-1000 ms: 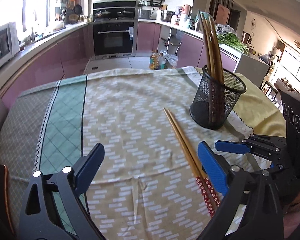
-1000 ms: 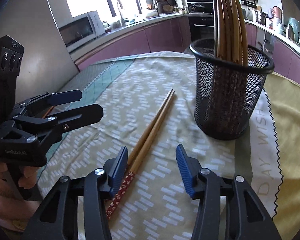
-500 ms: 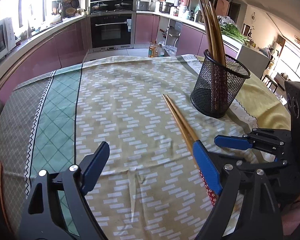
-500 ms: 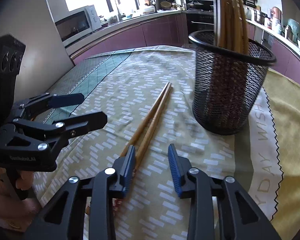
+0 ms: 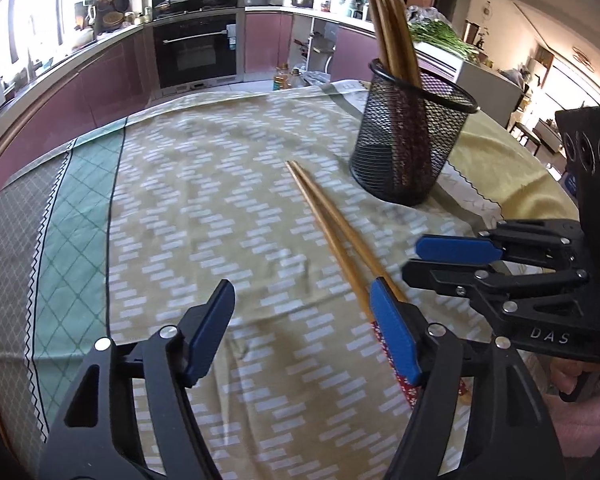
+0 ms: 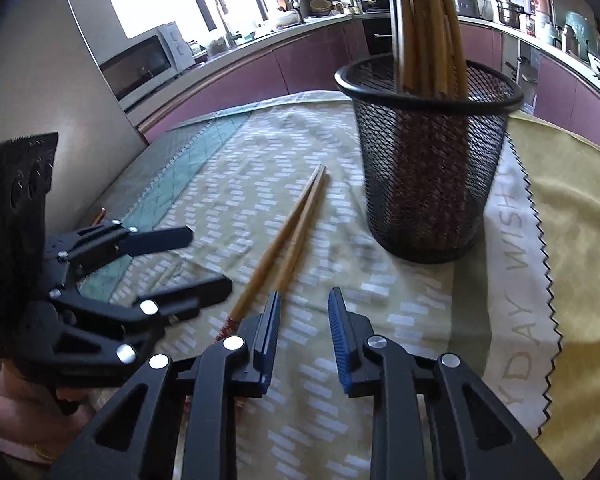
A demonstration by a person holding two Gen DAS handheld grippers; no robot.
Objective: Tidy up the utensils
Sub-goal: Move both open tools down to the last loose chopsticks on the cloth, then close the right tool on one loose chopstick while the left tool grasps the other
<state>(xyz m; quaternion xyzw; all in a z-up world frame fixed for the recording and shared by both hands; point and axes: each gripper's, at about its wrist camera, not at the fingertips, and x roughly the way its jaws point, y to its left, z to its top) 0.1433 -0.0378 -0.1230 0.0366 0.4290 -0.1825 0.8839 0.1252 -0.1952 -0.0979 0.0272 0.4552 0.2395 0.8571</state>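
Observation:
A pair of wooden chopsticks (image 5: 332,228) with red patterned ends lies on the tablecloth; it also shows in the right wrist view (image 6: 288,236). A black mesh holder (image 5: 412,144) with several chopsticks upright in it stands behind them, also in the right wrist view (image 6: 428,160). My left gripper (image 5: 300,328) is open and empty, its right finger over the chopsticks' near end. My right gripper (image 6: 304,332) is open a little and empty, its left finger just right of the chopsticks' handle end. It also shows in the left wrist view (image 5: 452,260).
The table carries a yellow-green patterned cloth (image 5: 204,216) with a green checked band (image 5: 72,232) at the left. A yellow cloth (image 6: 572,208) lies right of the holder. Kitchen counters and an oven (image 5: 196,52) stand beyond the table.
Both grippers have moved forward and down toward the chopsticks' near end. My right gripper's jaws have narrowed. The chopsticks and the holder have not moved.

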